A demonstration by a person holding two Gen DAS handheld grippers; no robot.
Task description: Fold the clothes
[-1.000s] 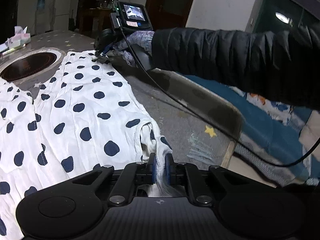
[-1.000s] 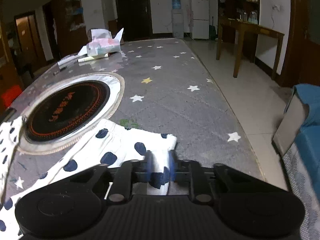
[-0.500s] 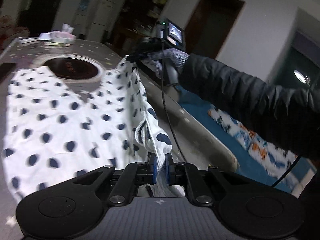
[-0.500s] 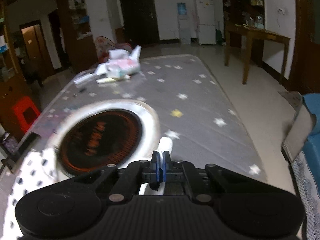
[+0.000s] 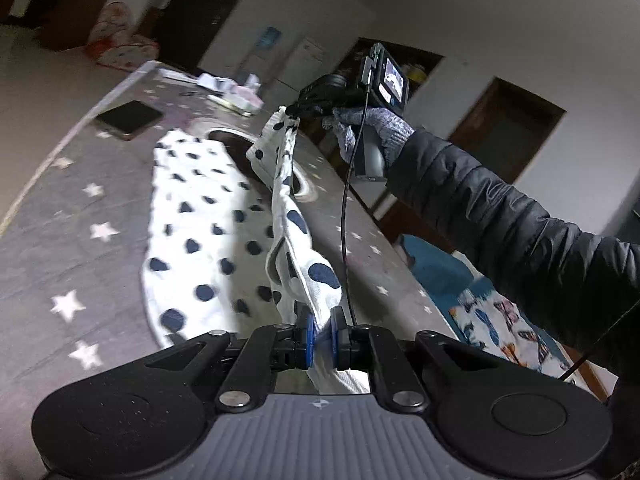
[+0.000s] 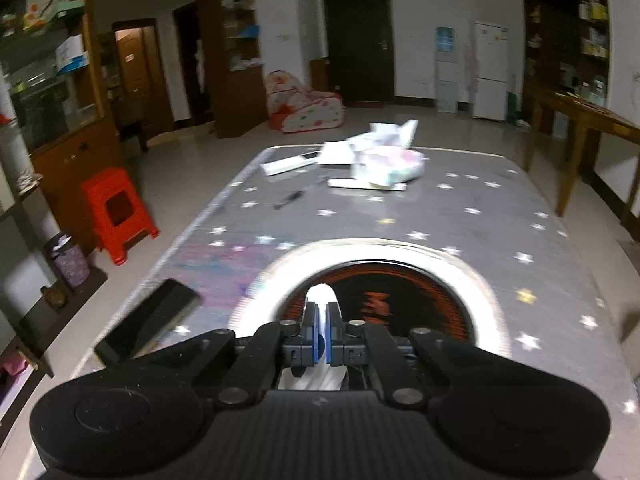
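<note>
A white garment with dark blue dots (image 5: pixel 200 216) lies partly on the grey star-patterned table (image 5: pixel 48 216). My left gripper (image 5: pixel 321 332) is shut on its near right edge, lifted off the table. My right gripper (image 5: pixel 294 114), seen in the left wrist view, is shut on the far corner and holds it high, so the right edge hangs taut between both. In the right wrist view the right gripper (image 6: pixel 321 320) pinches a white bit of the cloth (image 6: pixel 320 294) above the round dark hotplate (image 6: pixel 400 304).
A black phone (image 6: pixel 152 320) lies at the table's left edge. A remote (image 6: pixel 288 164), a pen (image 6: pixel 288 200) and a pile of tissue packs (image 6: pixel 384 164) sit at the far end. A red stool (image 6: pixel 116 212) stands left of the table. A blue bed (image 5: pixel 460 292) lies right.
Both grippers have risen and swung left over the table, lifting the garment's right edge clear of the surface. The lifted edge now stands over the rest of the garment.
</note>
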